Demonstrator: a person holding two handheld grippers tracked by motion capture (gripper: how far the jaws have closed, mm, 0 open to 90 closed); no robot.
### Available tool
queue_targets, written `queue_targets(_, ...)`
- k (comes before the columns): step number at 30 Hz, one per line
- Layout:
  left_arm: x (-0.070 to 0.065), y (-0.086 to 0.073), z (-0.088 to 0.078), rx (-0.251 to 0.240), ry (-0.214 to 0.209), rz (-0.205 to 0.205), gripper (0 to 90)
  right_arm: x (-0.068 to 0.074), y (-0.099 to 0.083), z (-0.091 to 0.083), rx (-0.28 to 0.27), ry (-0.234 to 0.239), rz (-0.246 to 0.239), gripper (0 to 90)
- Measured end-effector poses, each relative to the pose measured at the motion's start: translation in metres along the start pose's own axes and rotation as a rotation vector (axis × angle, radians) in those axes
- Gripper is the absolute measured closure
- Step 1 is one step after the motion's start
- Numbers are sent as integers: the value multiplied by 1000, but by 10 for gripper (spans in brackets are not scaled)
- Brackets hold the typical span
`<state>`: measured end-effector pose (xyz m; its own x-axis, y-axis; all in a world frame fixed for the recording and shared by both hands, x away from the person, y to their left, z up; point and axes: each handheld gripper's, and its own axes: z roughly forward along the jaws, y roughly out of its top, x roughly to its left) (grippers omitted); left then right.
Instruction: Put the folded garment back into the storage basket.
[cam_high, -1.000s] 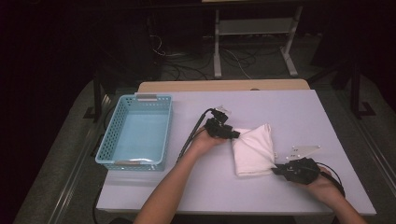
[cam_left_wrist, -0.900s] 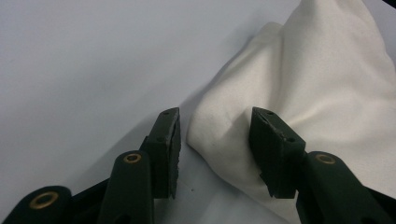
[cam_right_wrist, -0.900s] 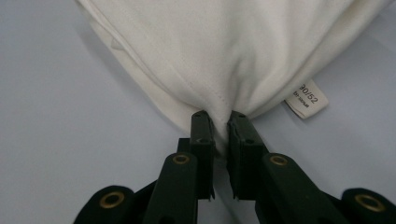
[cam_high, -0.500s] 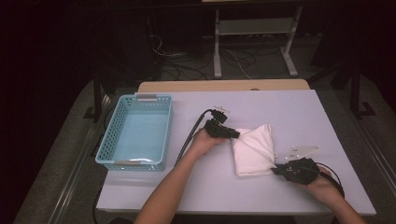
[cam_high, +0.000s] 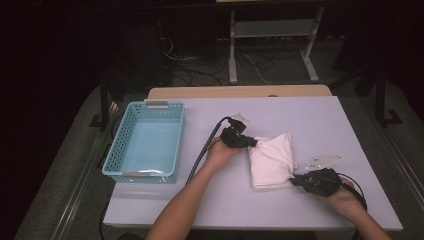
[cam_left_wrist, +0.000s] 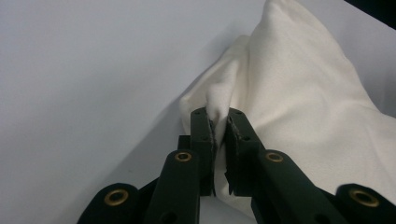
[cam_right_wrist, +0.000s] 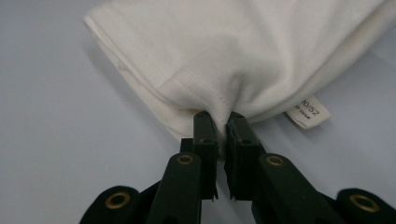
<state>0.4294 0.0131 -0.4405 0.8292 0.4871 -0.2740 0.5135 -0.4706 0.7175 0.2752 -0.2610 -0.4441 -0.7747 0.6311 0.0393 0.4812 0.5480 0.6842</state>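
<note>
The left gripper (cam_left_wrist: 219, 128) has just been closing and now pinches the folded white garment (cam_high: 271, 159) mid-desk; the right gripper (cam_right_wrist: 220, 122) clamps its near corner, so lifting looks ready.

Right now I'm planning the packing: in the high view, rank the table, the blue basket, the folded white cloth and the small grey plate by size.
1. Table
2. Blue basket
3. Folded white cloth
4. Small grey plate
The differences are plain, so nearness to the camera does not blur the order.

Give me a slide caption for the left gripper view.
Left hand-held gripper, its jaws just closed, pinching a fold of the white folded cloth lying on the pale table.
</note>
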Motion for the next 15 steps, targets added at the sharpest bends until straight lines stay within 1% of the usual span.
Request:
queue_targets(4,-1,1,-3,-3,-2,6,819,-1,3,-3,-40,20,14,826)
queue_targets(8,-3,4,-6,-8,-1,16,820,-1,5,-6,-63,24,18,826)
queue_targets(11,-6,8,-9,-15,-5,22,820,-2,7,-9,-98,40,26,826)
queue_targets(15,-10,14,-15,-23,-10,35,822,-1,11,-10,-122,53,17,826)
